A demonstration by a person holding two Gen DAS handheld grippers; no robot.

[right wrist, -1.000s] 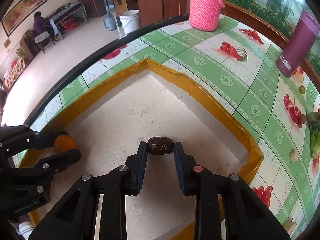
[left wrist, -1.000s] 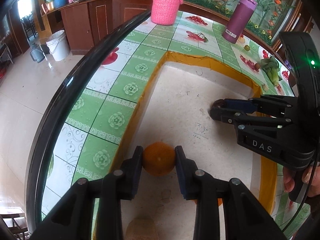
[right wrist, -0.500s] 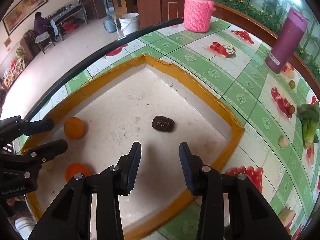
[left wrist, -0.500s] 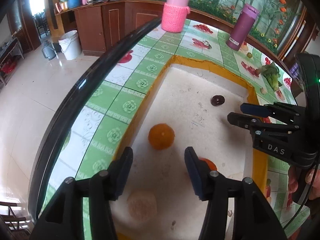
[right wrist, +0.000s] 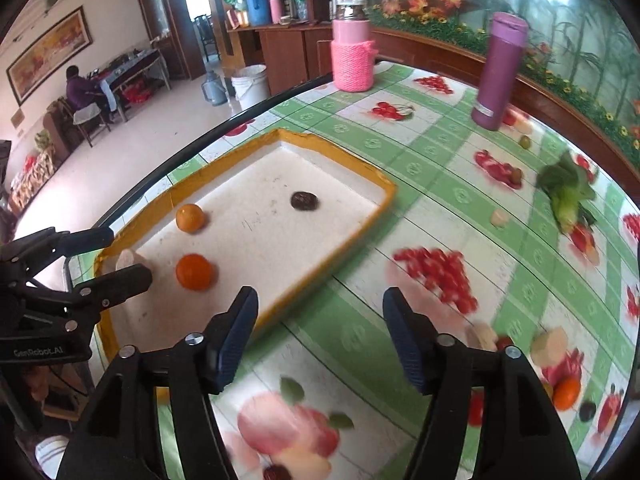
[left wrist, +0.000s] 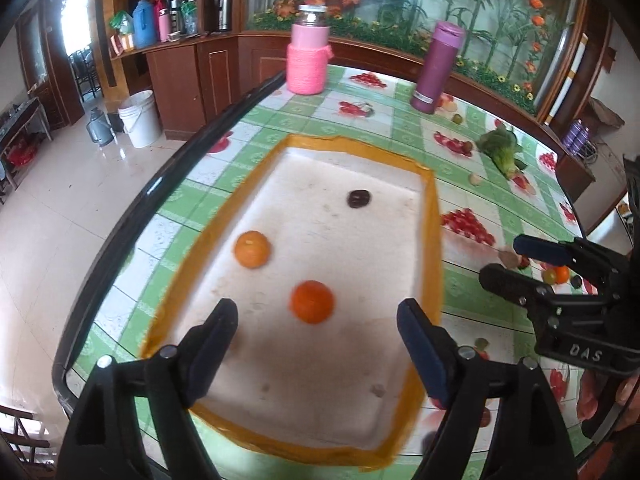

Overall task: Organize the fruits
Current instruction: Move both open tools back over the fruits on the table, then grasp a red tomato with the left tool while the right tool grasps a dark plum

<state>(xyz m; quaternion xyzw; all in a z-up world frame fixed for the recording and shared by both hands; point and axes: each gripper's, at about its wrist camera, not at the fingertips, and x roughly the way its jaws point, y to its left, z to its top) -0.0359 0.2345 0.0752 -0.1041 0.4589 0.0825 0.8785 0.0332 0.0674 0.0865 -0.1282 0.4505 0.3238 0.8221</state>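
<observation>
Left gripper (left wrist: 318, 344) is seen with jaws spread wide, nothing held; it hangs over the near part of the tray (left wrist: 431, 240). Deep orange fruit (left wrist: 312, 301) is seen just ahead of the fingertips, between their lines but not touched. Paler orange fruit (left wrist: 252, 249) is placed further on, toward the tray's left wall, apart from the first. Dark wrinkled fruit (left wrist: 358, 198) is placed farthest, near the tray's far right corner.

Right gripper (right wrist: 320, 334) is also released, jaws wide apart, empty; it is held over the tablecloth (right wrist: 420, 152) just outside the tray's right rim (right wrist: 320, 268). All three fruits are seen to its left inside the tray: deep orange one (right wrist: 194, 271) nearest, paler one (right wrist: 190, 218) beyond it, dark one (right wrist: 304, 201) farther and toward the middle. A pale lump (right wrist: 126, 259) is partly hidden behind the left gripper's finger at the tray's near-left corner; what it is cannot be told.

Both oranges are round and smooth; the dark fruit is oval and matte. Tray floor is white, rim yellow and raised. Fruits are well spaced, bare floor between them. Loose small fruits (right wrist: 566, 392) are seen on the cloth at near right. Pink jar (left wrist: 307, 60) and purple flask (left wrist: 437, 66) are set at the table's far side.
</observation>
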